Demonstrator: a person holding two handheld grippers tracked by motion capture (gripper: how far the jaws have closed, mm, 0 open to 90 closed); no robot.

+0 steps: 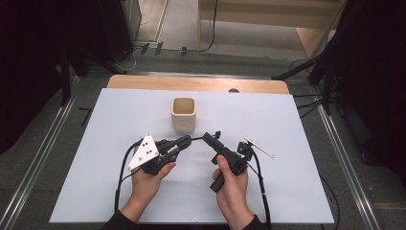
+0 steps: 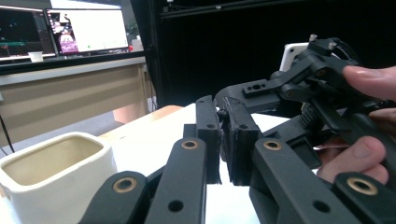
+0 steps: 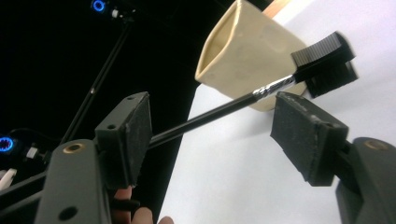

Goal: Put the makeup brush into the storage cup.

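Observation:
A thin black brush (image 1: pixel 197 138) with a flat black head (image 3: pixel 327 60) lies level just above the white table, in front of a beige square cup (image 1: pixel 184 114). My left gripper (image 1: pixel 187 140), under its grey three-cornered plate, points right and is shut on the brush's handle end; its jaws stand almost together (image 2: pixel 223 140). My right gripper (image 1: pixel 212 140) points up-left toward the cup (image 3: pixel 247 51). Its jaws stand open (image 3: pixel 215 116) around the handle (image 3: pixel 224 106), which runs past the left pad (image 3: pixel 137 135) while the right pad (image 3: pixel 303 135) stays clear of it.
A white flat stick (image 1: pixel 258 147) lies on the table right of my right hand. The white table cover (image 1: pixel 119 182) ends at a wooden strip (image 1: pixel 143 82) at the back. The cup (image 2: pixel 56 172) is empty, and the other gripper (image 2: pixel 317 84) sits close ahead.

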